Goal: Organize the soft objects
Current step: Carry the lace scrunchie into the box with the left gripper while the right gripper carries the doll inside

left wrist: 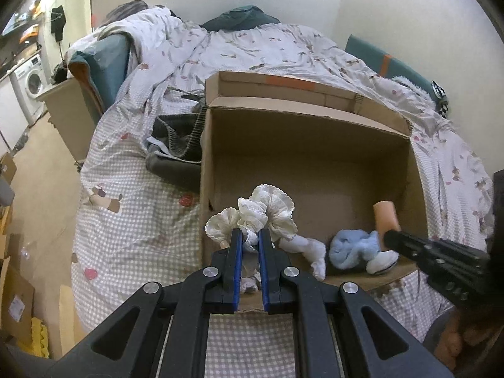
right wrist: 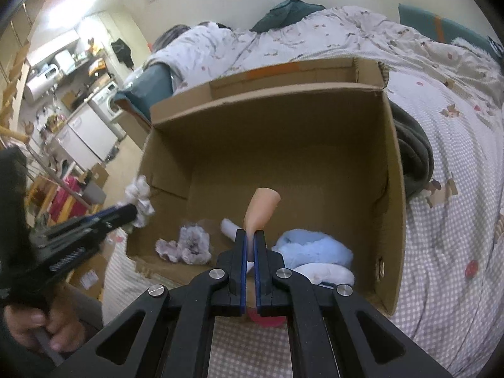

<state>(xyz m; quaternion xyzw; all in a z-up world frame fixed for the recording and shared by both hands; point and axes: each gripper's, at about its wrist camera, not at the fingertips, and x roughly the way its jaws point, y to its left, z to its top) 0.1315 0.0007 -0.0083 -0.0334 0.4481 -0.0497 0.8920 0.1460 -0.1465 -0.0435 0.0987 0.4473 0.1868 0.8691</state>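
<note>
A: Tongs check. Left tongs (left wrist: 250, 240) pinching a frilly white cloth (left wrist: 267, 211), held over the near-left edge of the box (left wrist: 302, 154). Right tongs (right wrist: 250, 242) pinching a peach sock (right wrist: 263, 206), over the box interior, near front.

B: Box is where?

A: On the bed (left wrist: 132, 195), open top. Already inside: blue fluffy bundle (right wrist: 310, 245), white sock (left wrist: 310, 250), a crumpled pale lace piece (right wrist: 189, 244) in the near-left corner.

B: Handling?

A: All light & limp, prob. no weight to speak of. Cloth is bunched, frills flop over the pads; sock hangs stiff-ish only bc it's gripped at one end. Nothing fragile, not slippery, fabric catches on pads if anything.

B: Best grip pts?

A: Imo a bunched fold mid-body, not a loose edge or frill, else it trails & snags the cardboard rim. Both look well enough held as is.

B: Risk?

A: Cloth clinging to a pad on release, or draping on the rim instead of dropping in.
</note>
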